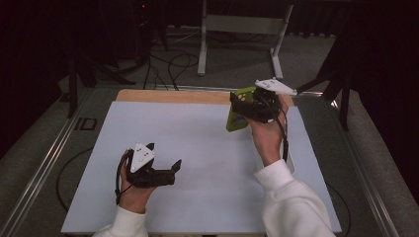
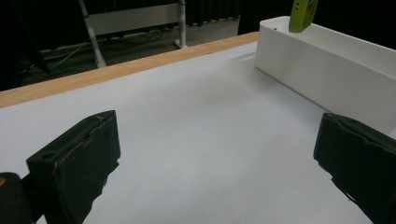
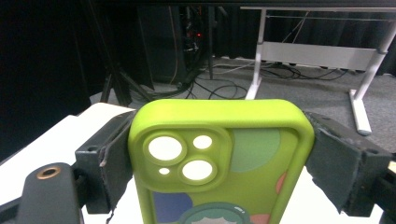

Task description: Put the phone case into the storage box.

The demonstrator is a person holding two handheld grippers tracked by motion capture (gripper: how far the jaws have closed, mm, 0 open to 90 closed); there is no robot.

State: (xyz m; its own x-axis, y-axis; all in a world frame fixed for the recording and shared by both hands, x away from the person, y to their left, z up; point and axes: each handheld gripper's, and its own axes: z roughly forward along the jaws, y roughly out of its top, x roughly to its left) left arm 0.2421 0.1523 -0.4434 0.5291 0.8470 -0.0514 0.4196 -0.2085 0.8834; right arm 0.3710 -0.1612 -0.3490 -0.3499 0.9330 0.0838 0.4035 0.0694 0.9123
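lab | black curtains; floor cables; bare rig table

My left tongs hover low over the near-left bench; my right tongs hold the phone case above the far-right, over the tray.
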